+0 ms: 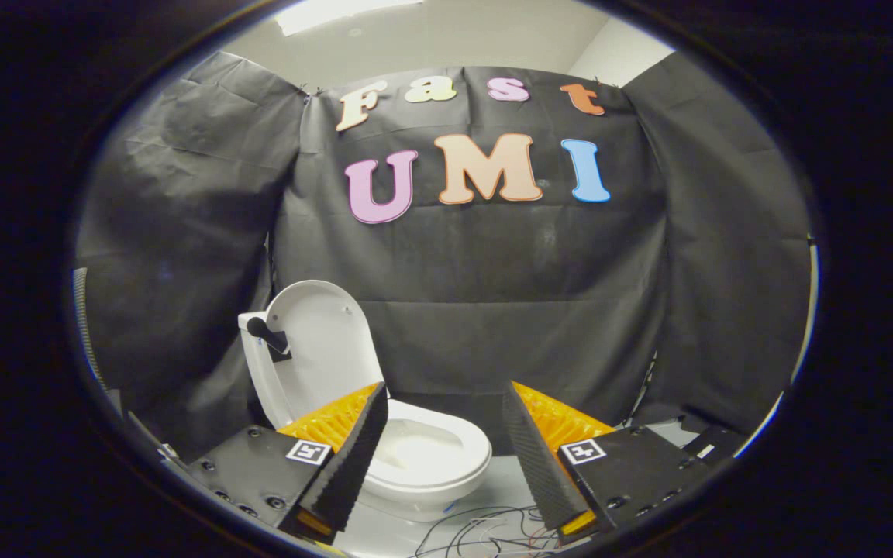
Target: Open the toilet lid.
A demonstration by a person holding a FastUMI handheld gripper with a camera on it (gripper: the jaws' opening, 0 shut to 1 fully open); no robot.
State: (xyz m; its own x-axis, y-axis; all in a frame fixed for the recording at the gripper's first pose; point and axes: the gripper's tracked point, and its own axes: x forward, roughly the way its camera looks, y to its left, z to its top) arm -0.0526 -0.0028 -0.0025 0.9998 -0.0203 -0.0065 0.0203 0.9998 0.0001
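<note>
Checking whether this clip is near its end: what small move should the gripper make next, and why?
Probably just ease back and stop. The toilet lid already stands upright against the tank, the seat and bowl lie exposed, and the gripper is open, its fingers apart and touching nothing, with the toilet just beyond them. The loose wires on the floor below are worth avoiding.

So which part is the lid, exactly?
Start at the white toilet standing before the black cloth wall, just beyond the open tongs, which hold nothing. The lid is the white oval panel standing upright behind the bowl, unlike the flat seat ring below it.
</note>
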